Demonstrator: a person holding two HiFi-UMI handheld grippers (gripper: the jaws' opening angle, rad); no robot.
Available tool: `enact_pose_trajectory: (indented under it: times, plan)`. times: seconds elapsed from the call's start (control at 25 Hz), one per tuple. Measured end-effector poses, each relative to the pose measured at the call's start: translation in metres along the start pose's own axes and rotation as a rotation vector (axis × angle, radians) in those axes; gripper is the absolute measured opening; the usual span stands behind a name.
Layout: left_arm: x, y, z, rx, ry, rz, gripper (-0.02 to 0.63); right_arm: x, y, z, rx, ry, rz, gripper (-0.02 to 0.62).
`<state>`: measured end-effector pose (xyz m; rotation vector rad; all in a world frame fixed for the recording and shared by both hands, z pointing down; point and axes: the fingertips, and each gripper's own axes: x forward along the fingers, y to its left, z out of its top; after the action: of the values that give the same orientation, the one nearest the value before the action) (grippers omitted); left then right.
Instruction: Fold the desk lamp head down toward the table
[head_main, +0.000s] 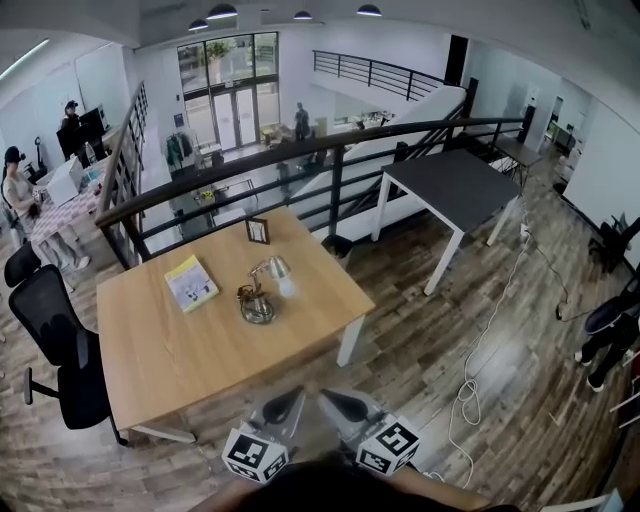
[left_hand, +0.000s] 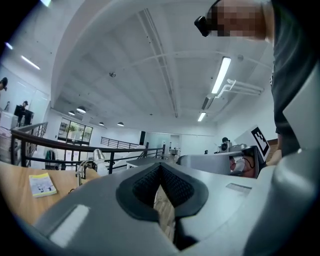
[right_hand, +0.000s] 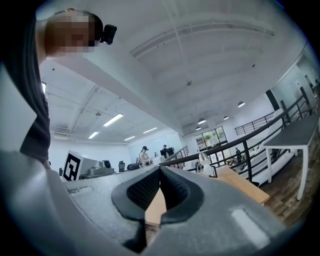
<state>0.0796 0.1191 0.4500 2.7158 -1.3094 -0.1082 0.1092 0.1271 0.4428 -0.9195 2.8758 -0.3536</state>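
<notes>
The desk lamp (head_main: 262, 292) stands mid-worktop (head_main: 170, 350) on its round base (head_main: 256, 306). Its neck runs upright and its head (head_main: 279, 267) reaches toward the far right, not yet folded down. It lies ahead and a little left of me, so my left tongs (head_main: 295, 393) look nearer than my right tongs (head_main: 327, 396) (both clenched, empty), level off the near edge and well apart from it.

The head view looks steeply down on the worktop (head_main: 170, 350) from off its near edge. The 2 gripper views look level from near worktop height, all 3 sharing the lamp (head_main: 262, 290) and railing (head_main: 300, 150).
</notes>
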Motion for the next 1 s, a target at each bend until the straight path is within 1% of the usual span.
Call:
enact_pose_trajectory:
  times: [0.12,0.28,0.4,0.56,0.76,1.0]
  plan:
    - [0.025,-0.001,-0.009,-0.005,0.013,-0.013,0.002,-0.002,-0.026,-0.006,0.028,0.009,-0.006,0.002]
    - [0.047,0.010,-0.013,-0.015,0.017,0.004,0.002,0.002,-0.054,-0.007,0.051,0.017,-0.012,0.002]
    - [0.066,0.022,-0.016,-0.027,0.021,0.006,0.002,0.012,-0.072,-0.003,0.053,0.017,-0.016,0.002]
    - [0.092,0.039,-0.012,-0.023,0.012,-0.012,0.002,0.026,-0.095,0.001,0.039,0.024,-0.035,0.002]
    - [0.124,0.072,-0.004,-0.025,0.012,-0.062,0.002,0.058,-0.124,0.010,0.026,0.015,-0.082,0.002]
    - [0.147,0.128,0.010,-0.021,0.016,-0.085,0.002,0.111,-0.149,0.021,0.014,0.011,-0.113,0.002]
